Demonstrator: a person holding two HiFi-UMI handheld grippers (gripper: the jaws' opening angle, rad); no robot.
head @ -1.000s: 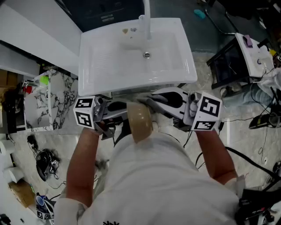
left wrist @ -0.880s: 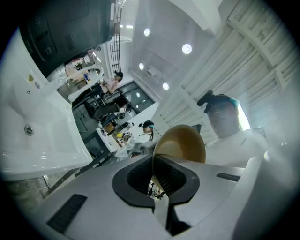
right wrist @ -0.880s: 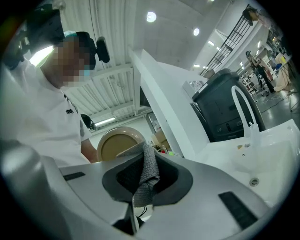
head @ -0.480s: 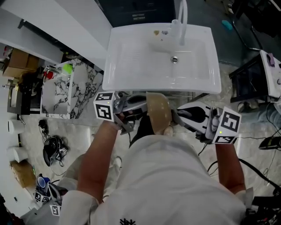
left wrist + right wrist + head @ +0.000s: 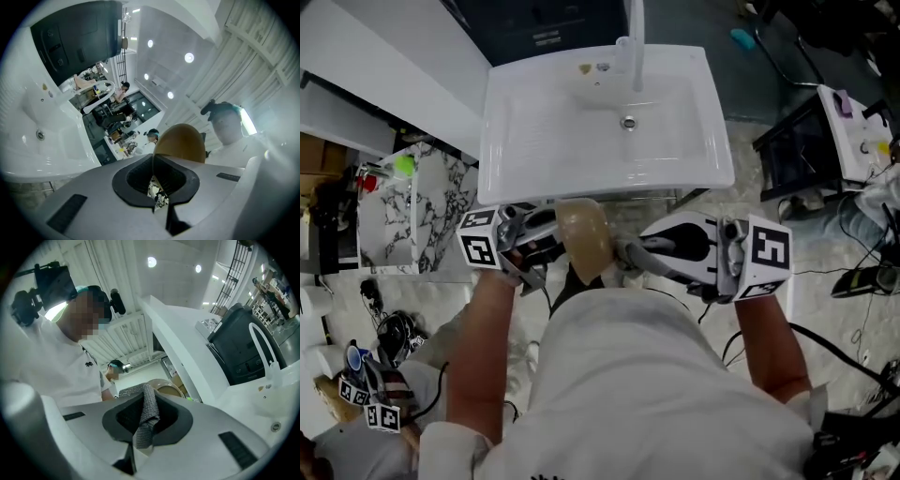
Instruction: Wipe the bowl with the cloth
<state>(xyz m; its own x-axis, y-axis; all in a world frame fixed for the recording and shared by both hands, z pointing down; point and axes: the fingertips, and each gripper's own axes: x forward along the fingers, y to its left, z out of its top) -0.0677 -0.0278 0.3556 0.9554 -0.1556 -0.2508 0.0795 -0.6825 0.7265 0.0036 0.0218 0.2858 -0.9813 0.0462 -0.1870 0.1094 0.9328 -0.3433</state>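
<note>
A thin-walled, rounded bowl (image 5: 584,239) of smooth tan material is held in the air just in front of the near edge of a glossy white rectangular sink (image 5: 534,141), close to the person's white shirt. It is tilted steeply onto its side rather than held upright.

In the left gripper view, the bowl's rim (image 5: 153,171) is seen clamped between the jaws of the left gripper (image 5: 157,185). These jaws are drawn almost together on the thin wall, with the bowl's convex outer face (image 5: 180,143) bulging beyond them.

The right gripper (image 5: 143,432) is closed on a grey cloth (image 5: 149,413). The cloth has a coarse, mesh-like weave and is gathered into a narrow folded strip that stands up between the dark, matte jaw pads. Its far end is bent over toward the bowl (image 5: 166,389), which lies just behind it. Whether cloth and bowl are touching cannot be told.

In the head view the two grippers are seen facing each other from either side of the bowl. The left gripper (image 5: 548,244) and the right gripper (image 5: 623,251) each carry a white cube printed with black square markers.

The sink has a shallow basin with a finely ribbed section on its left side and a small round metal drain (image 5: 628,123). A slim white faucet (image 5: 635,37) curves up at its far edge.
</note>
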